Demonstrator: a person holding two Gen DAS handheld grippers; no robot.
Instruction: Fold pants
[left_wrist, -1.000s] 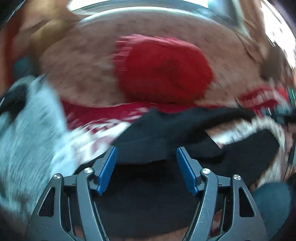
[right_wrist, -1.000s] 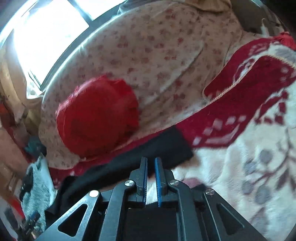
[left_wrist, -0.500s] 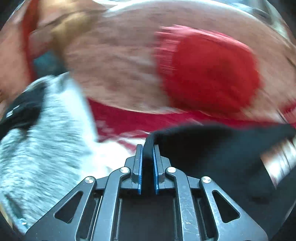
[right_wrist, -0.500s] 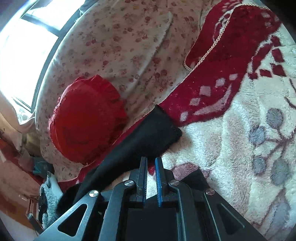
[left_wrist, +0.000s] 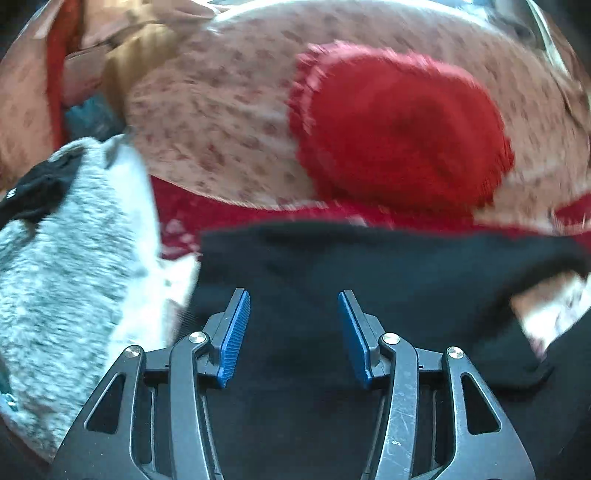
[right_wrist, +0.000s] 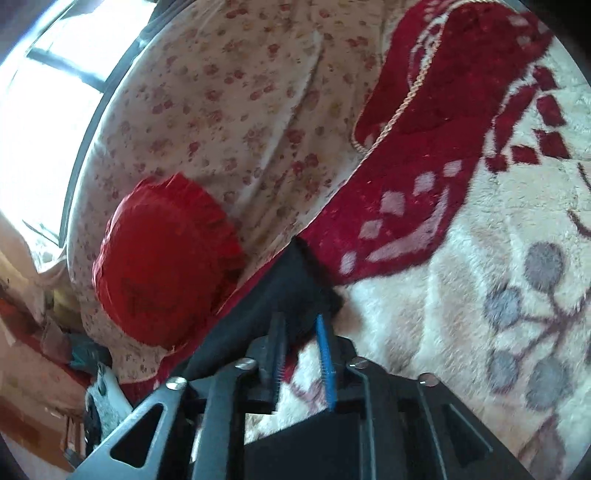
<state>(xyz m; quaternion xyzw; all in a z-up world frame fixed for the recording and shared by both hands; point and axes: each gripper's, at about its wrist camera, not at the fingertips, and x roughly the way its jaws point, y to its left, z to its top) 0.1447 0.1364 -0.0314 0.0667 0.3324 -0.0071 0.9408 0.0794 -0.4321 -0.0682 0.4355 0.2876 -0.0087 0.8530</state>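
Note:
The black pants (left_wrist: 369, 266) lie spread on the patterned blanket, filling the lower left wrist view. My left gripper (left_wrist: 293, 314) is open just above the black cloth and holds nothing. In the right wrist view one end of the pants (right_wrist: 291, 280) lies on the blanket at the foot of the floral cushion. My right gripper (right_wrist: 301, 328) hovers over that end with its blue pads a small gap apart, open and empty.
A round red cushion (left_wrist: 399, 129) leans on a big floral cushion (right_wrist: 236, 96) behind the pants. A grey fluffy garment (left_wrist: 66, 280) lies at the left. The red and cream blanket (right_wrist: 480, 229) covers the bed to the right. A bright window (right_wrist: 40, 92) stands behind.
My left gripper was shut on the pants' edge half a second ago and has opened, letting the cloth go. My right gripper has opened slightly and moved over the pants' end.

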